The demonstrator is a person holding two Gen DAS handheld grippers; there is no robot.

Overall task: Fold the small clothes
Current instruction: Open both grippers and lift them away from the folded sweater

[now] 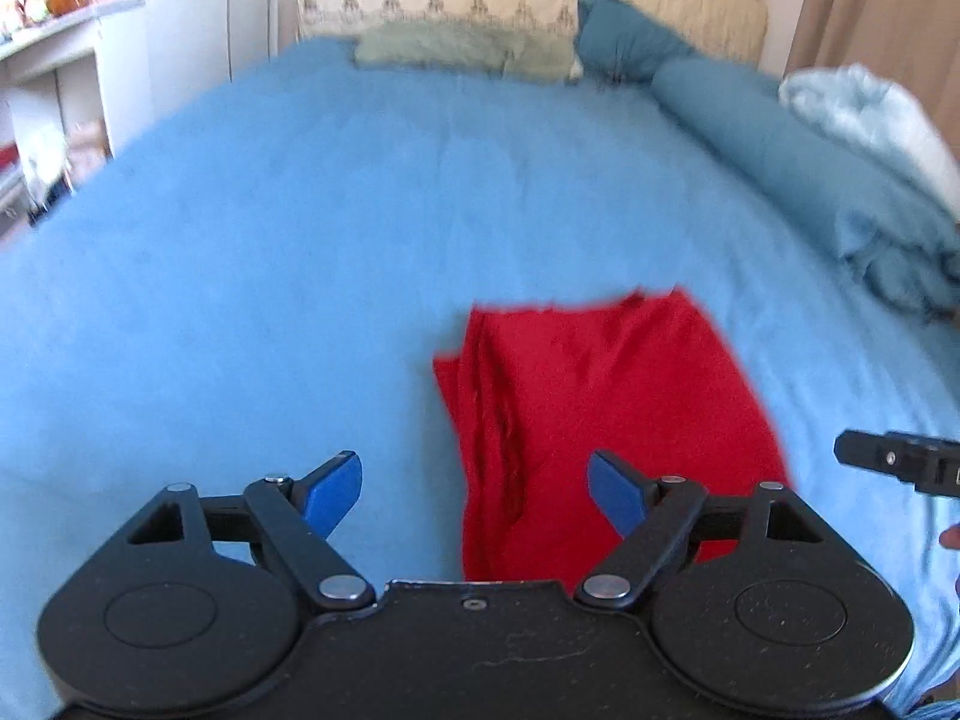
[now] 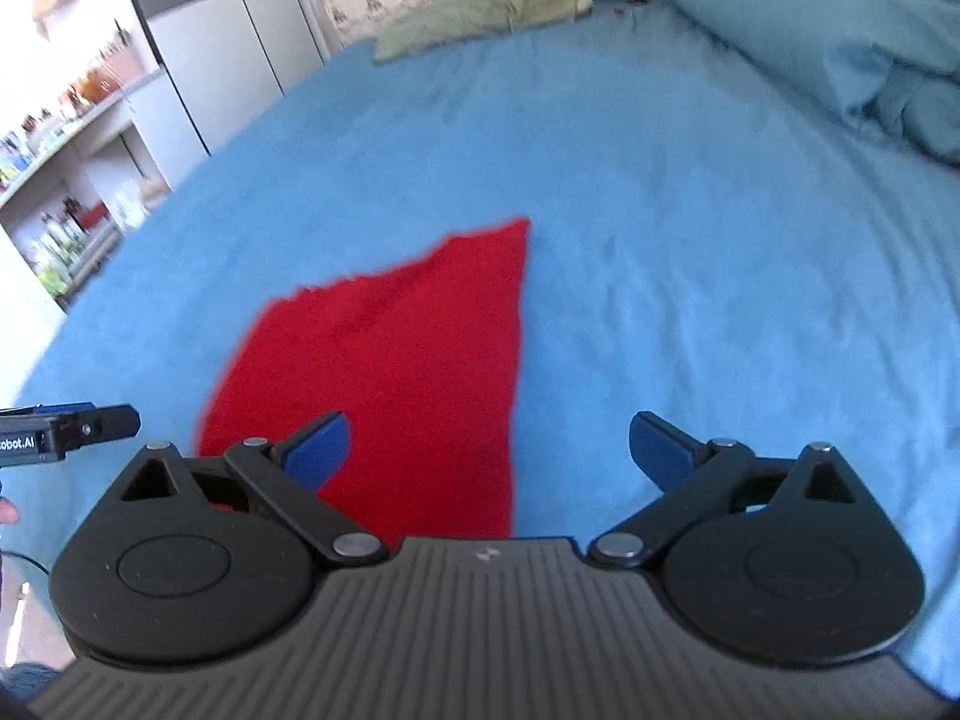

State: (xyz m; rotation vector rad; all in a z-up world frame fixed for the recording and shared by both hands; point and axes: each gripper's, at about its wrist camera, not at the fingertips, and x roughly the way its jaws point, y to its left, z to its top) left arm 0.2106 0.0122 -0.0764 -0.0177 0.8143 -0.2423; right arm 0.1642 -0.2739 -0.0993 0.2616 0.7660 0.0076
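Wide blue bed (image 1: 300, 240) filling both views, pillows (image 1: 462, 45) and a rolled teal duvet (image 1: 780, 138) at the far and right edges, shelves (image 2: 54, 192) off to the left.

On the near middle of the bed, lying flat: a red cloth (image 1: 600, 408), already folded at least once by the look of the stacked edges along its left side. Long axis running near to far, narrow end pointing far; in the right wrist view tapering toward a far corner.

Hovering above the near end, both grippers, neither touching fabric. Left gripper (image 1: 474, 492) with jaws wide apart, straddling the cloth's left edge, right pad over red, left pad over bare bed. Right gripper (image 2: 489, 450) likewise spread wide, straddling the right edge, left pad over red, right pad over bed.

Cloth thus straight ahead of both, between them, each about equally near its own near corner. Probably next: dropping onto the two near corners, pinching, carrying them toward the far edge to halve the length.
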